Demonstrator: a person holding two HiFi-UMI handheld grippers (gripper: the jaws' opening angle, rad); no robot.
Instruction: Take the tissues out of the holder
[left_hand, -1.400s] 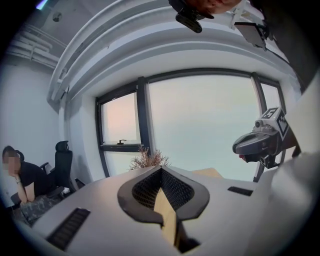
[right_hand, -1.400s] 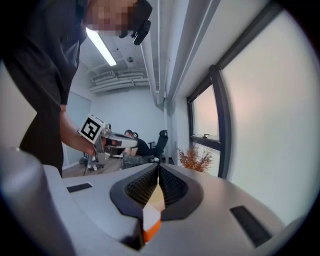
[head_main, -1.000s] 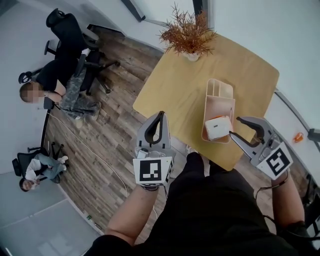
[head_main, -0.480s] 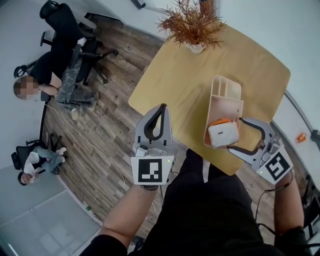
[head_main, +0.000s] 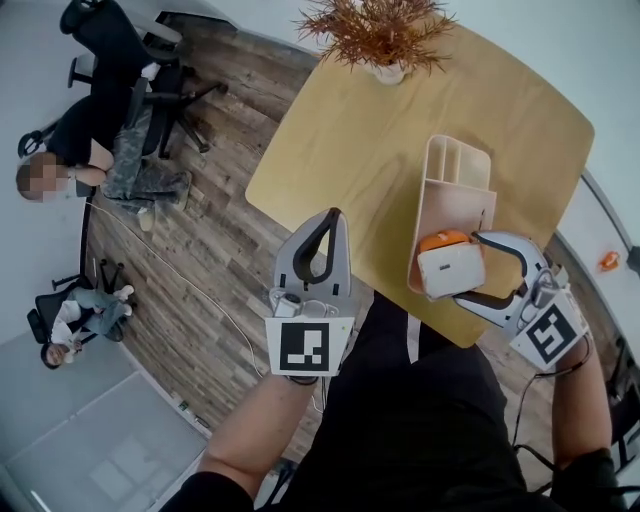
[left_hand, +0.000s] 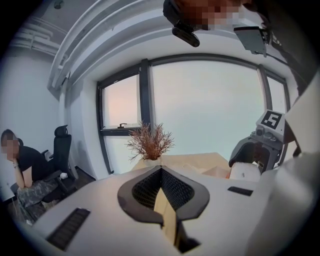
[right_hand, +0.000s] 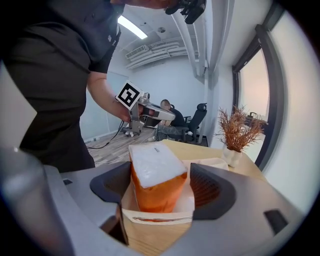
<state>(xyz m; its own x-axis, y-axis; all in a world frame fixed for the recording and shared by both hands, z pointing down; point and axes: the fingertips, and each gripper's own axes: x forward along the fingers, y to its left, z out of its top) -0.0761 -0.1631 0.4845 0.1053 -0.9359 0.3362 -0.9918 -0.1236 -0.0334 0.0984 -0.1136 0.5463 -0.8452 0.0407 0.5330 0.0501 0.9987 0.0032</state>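
- Brought the right tool (head_main: 466, 266) down to the near end of the holder (head_main: 458, 165).
- Spread its jaws from nearly closed to wide, opening just now, one either side of the tissue pack (head_main: 448, 272).
- Exposed an orange face on that pack, seen only as white before.

Left hand-held gripper (head_main: 332, 214) seemingly shut; right hand-held gripper (head_main: 469, 267) jaws just opening wide, tissue pack (head_main: 445, 272) between.

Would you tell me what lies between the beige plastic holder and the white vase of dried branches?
Nothing: the head view shows bare light wooden tabletop between the beige plastic holder and the white vase.
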